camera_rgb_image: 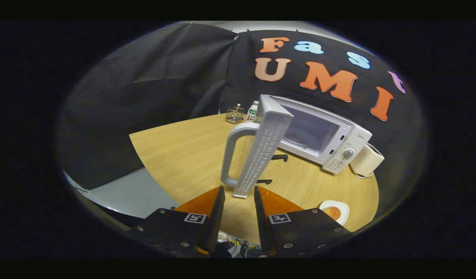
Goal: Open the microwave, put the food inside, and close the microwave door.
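Note:
A white microwave [331, 143] stands on the round wooden table [183, 155], its door [265, 151] swung wide open toward me, edge on. The door's curved white handle [232, 155] sticks out to the left. My gripper [239, 193] is open, its fingertips just below the door's lower corner, which sits in the gap between them without being pressed. The microwave's cavity [311, 133] shows behind the door. The food, an orange piece on a small white plate [335, 211], lies on the table to the right of my right finger.
A wire holder [234, 114] and a green-labelled bottle [252, 111] stand at the table's far edge, left of the microwave. A beige cup-like object [366, 161] sits right of the microwave. Grey floor [133, 192] lies beyond the table's left edge.

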